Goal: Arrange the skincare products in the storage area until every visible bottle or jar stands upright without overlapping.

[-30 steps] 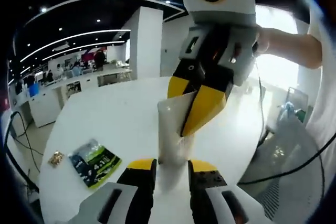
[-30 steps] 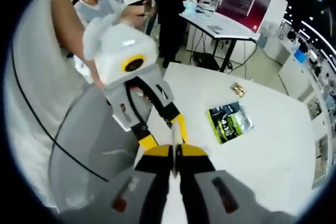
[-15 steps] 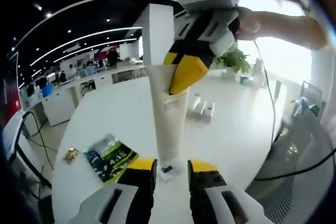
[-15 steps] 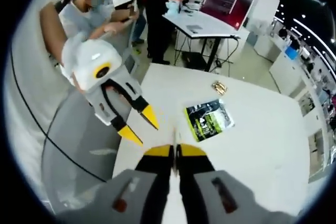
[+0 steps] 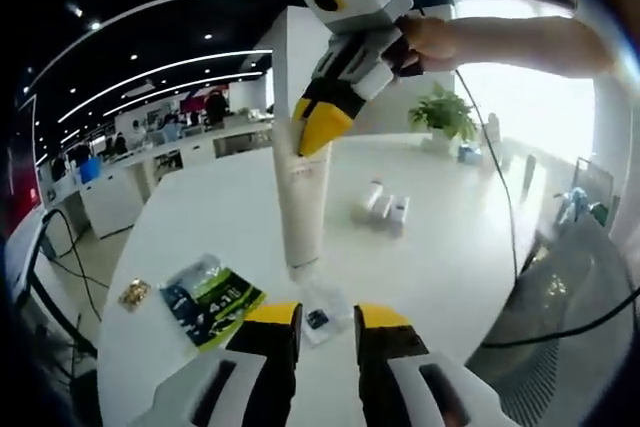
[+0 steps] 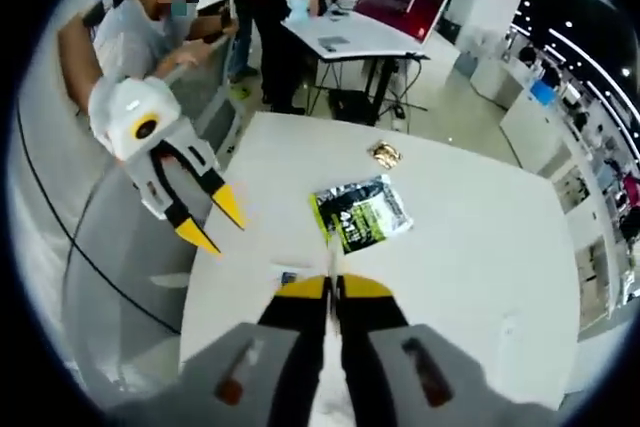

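- The right gripper is pinching the flat crimped end of a white tube, which is hanging cap-down, tilted, above the white table.
- The left gripper is sitting below it, jaws parted and holding nothing.
- A green-and-black sachet is lying at left, with a small gold wrapper beside it.
- Small white bottles are standing farther back.

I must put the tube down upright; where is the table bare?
Bare tabletop lies behind the white tube, left of the small white bottles. Crowded: the green packet and the small sachet before the left hand-held gripper.
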